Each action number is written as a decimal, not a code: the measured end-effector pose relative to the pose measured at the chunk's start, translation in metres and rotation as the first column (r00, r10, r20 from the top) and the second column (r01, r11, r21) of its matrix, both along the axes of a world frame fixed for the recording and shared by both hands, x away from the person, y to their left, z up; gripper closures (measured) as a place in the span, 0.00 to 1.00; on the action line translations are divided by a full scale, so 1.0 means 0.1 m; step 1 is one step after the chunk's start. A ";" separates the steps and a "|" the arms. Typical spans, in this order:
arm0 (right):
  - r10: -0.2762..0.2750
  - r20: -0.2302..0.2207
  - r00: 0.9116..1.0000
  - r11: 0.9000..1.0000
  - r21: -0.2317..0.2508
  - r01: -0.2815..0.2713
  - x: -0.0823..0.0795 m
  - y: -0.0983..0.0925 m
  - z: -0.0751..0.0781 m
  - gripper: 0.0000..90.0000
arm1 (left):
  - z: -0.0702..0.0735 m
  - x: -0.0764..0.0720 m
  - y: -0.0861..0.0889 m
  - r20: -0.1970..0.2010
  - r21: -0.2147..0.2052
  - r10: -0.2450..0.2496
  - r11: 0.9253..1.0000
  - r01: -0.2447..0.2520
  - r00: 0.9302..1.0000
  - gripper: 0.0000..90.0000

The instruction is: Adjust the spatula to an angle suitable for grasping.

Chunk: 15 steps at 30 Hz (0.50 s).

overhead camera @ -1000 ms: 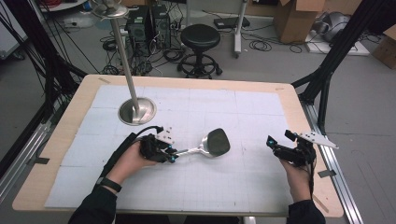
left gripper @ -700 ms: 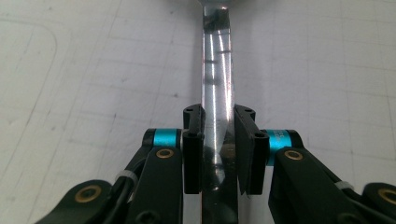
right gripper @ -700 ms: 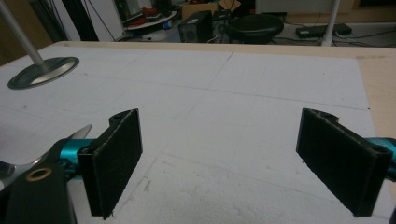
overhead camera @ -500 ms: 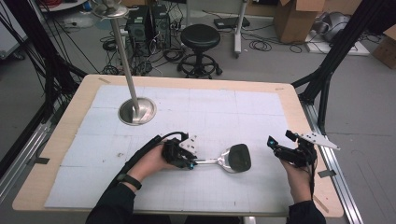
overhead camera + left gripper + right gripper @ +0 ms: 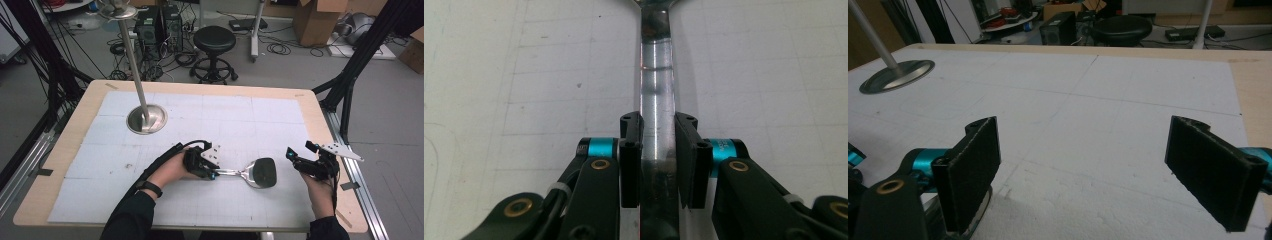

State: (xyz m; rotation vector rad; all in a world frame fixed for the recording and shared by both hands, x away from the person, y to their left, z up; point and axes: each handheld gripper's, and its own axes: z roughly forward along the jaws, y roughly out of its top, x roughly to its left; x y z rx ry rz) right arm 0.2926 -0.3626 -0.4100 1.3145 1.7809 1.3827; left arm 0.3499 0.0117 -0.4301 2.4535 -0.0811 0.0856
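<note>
The left tool (image 5: 212,172) is clamped on the flat polished metal handle of a spatula (image 5: 250,172), whose long axis runs across the white gridded tabletop (image 5: 250,115), its dark matte blade pointing at the right tool (image 5: 291,156). That tool waits just beyond the blade, its jaws wide apart and empty, pads rough and black.

Grey floor (image 5: 390,115), black round stool (image 5: 214,39), tangled cables (image 5: 280,49), cardboard boxes (image 5: 315,20), computer towers (image 5: 150,20), wooden tabletop (image 5: 310,100) under white sheet (image 5: 240,115)
</note>
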 end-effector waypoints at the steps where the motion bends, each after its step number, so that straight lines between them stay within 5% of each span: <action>1: 0.000 -0.004 1.000 1.000 0.001 0.000 0.00 0.00 0.00 0.15 | 0.00 0.00 0.01 -0.010 -0.003 0.007 1.000 -0.007 1.000 0.82; 5: 0.004 -0.008 1.000 1.000 -0.003 -0.004 0.00 0.01 -0.01 0.15 | 0.01 0.03 0.01 -0.038 -0.016 0.070 0.997 -0.071 0.997 0.75; 9: 0.011 -0.009 1.000 1.000 -0.004 -0.011 0.00 0.02 -0.01 0.15 | 0.06 0.07 0.07 -0.072 -0.032 0.136 0.990 -0.139 0.988 0.51; 14: 0.018 -0.010 1.000 1.000 -0.006 -0.018 0.00 0.02 -0.01 0.15 | 0.29 0.01 0.24 -0.067 -0.134 0.186 0.972 -0.194 0.980 0.34; 15: 0.021 -0.005 1.000 1.000 -0.009 -0.022 0.01 0.03 -0.01 0.15 | 0.36 -0.02 0.30 -0.067 -0.179 0.201 0.961 -0.209 0.977 0.31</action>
